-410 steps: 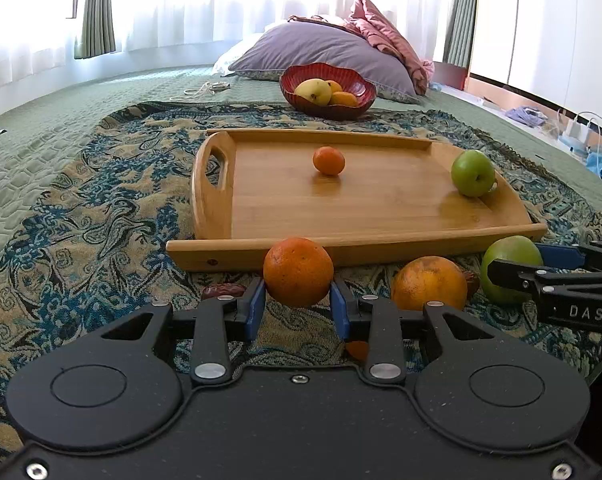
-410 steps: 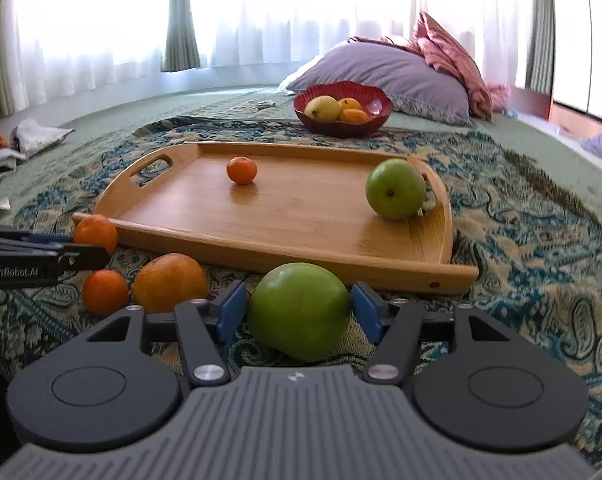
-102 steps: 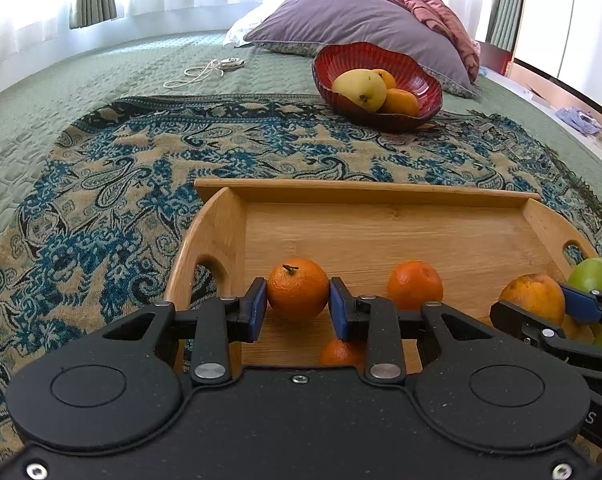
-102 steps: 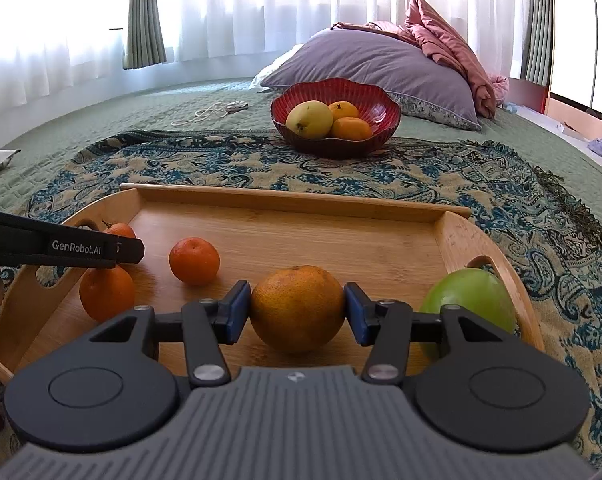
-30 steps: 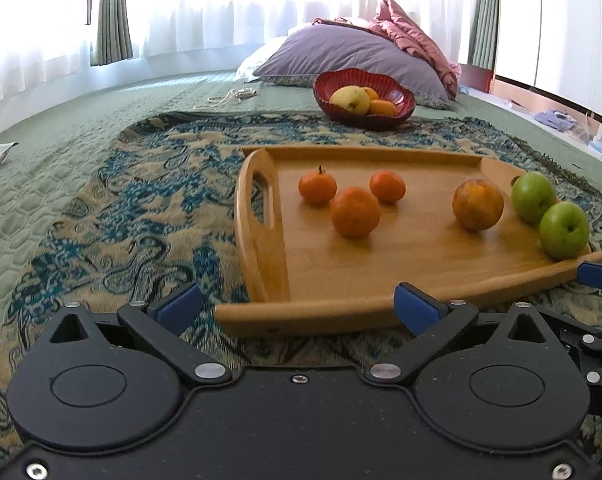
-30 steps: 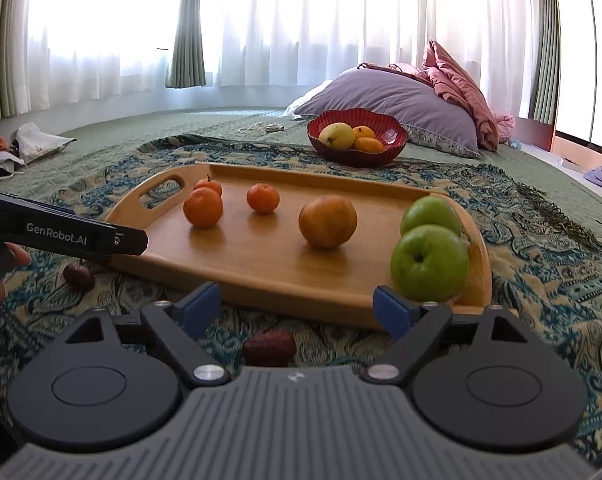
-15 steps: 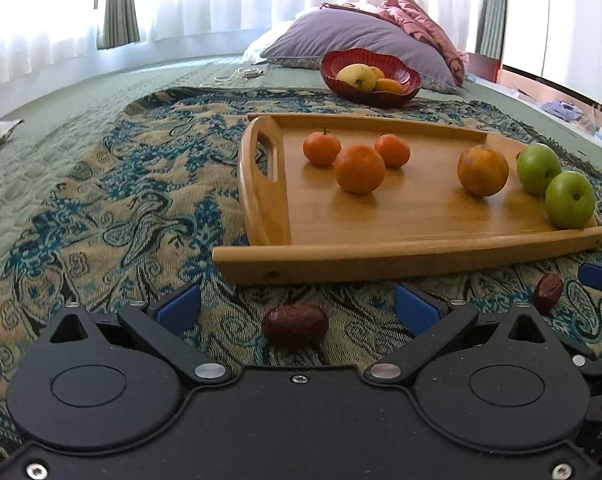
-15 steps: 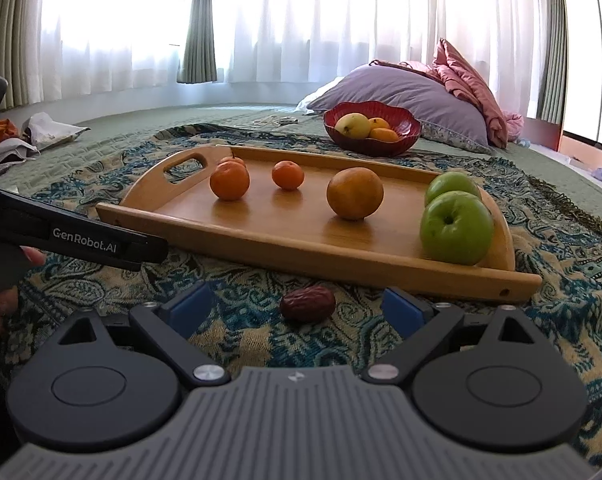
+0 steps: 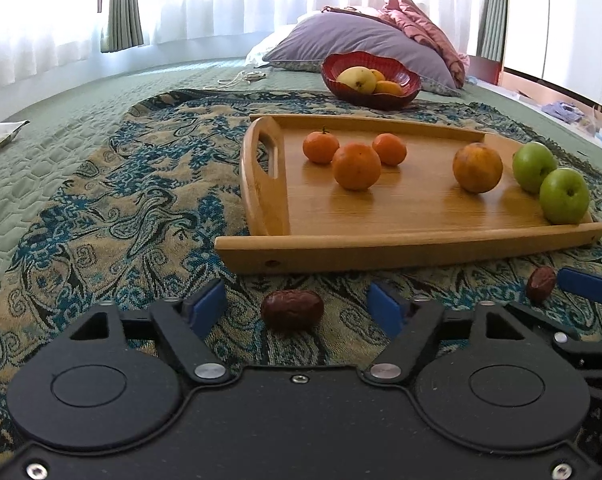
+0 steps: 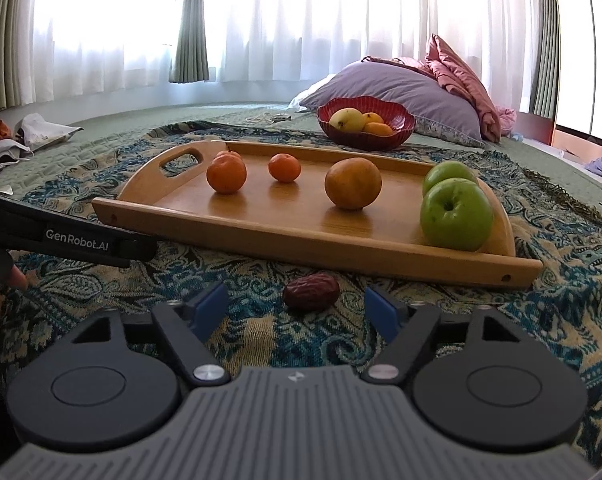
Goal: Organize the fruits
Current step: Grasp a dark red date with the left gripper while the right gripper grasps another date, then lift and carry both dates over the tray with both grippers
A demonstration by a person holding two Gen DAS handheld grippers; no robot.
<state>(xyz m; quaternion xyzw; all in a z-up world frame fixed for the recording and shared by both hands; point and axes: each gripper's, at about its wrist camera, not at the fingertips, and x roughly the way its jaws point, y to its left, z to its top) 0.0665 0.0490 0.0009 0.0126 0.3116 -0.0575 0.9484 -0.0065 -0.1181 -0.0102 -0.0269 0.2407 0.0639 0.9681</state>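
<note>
The wooden tray (image 9: 405,248) (image 10: 309,236) lies on the patterned blanket. It holds three oranges (image 9: 356,166), a larger yellow-orange fruit (image 9: 477,168) (image 10: 353,189) and two green apples (image 9: 564,195) (image 10: 456,213). A dark red date (image 9: 292,309) lies on the blanket between the open fingers of my left gripper (image 9: 297,307). A second date (image 10: 311,291) (image 9: 541,278) lies between the open fingers of my right gripper (image 10: 297,307). Neither gripper touches its date.
A red bowl (image 9: 371,80) (image 10: 366,122) with yellow fruit stands behind the tray, in front of a purple pillow (image 10: 397,90). The blanket (image 9: 113,200) lies on a green quilt. Papers and cloth (image 10: 25,132) lie at the far left.
Both grippers have narrowed their open fingers around the dates and shifted slightly closer. The fruit on the tray has not moved.
</note>
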